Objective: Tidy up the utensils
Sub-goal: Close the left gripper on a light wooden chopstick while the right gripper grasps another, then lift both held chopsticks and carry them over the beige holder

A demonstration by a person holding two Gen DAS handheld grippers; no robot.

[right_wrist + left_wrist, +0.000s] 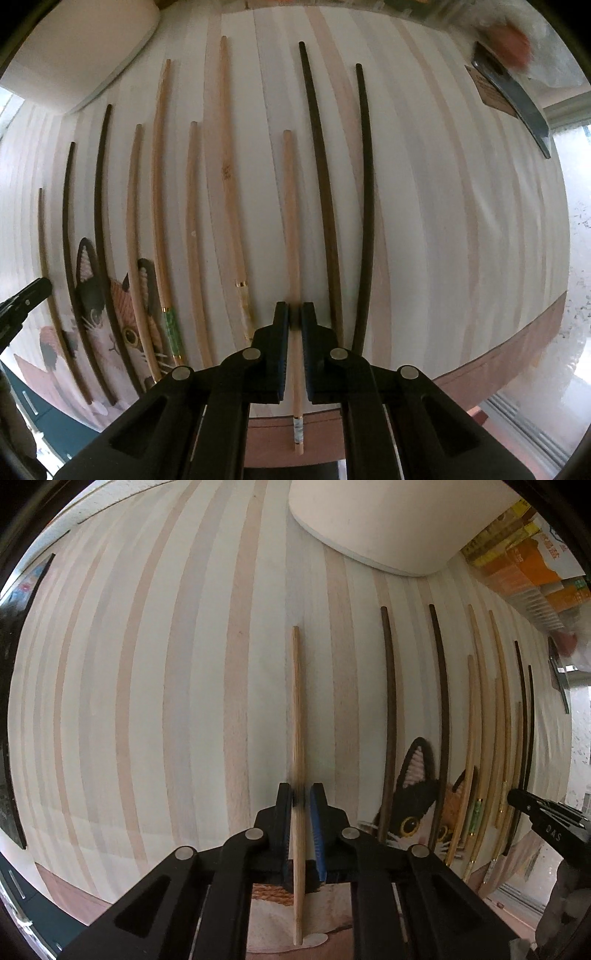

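The left gripper [303, 796] is pointing down at the counter [147, 701], which is covered by a cloth of pale pink, grey and white stripes, and its black jaws with blue pads are closing tight on a plain light wooden chopstick [297, 709] lying lengthwise between them, well apart from the other utensils. The right gripper [294, 314] is likewise pointing down with its jaws nearly together, pinching a light wooden chopstick with a white patterned band near its end [291, 221]. Just to the right of that stick, two long dark brown chopsticks [325, 206] are lying side by side; to its left, a row of light wooden chopsticks [229, 177], some with gold and green bands, is lying roughly parallel, mixed with more dark ones, several crossing a cat face printed on the cloth [122, 325]. A white rounded tray [369, 524] is sitting at the far edge of the counter, and orange and yellow packets [517, 565] are lying beyond it.
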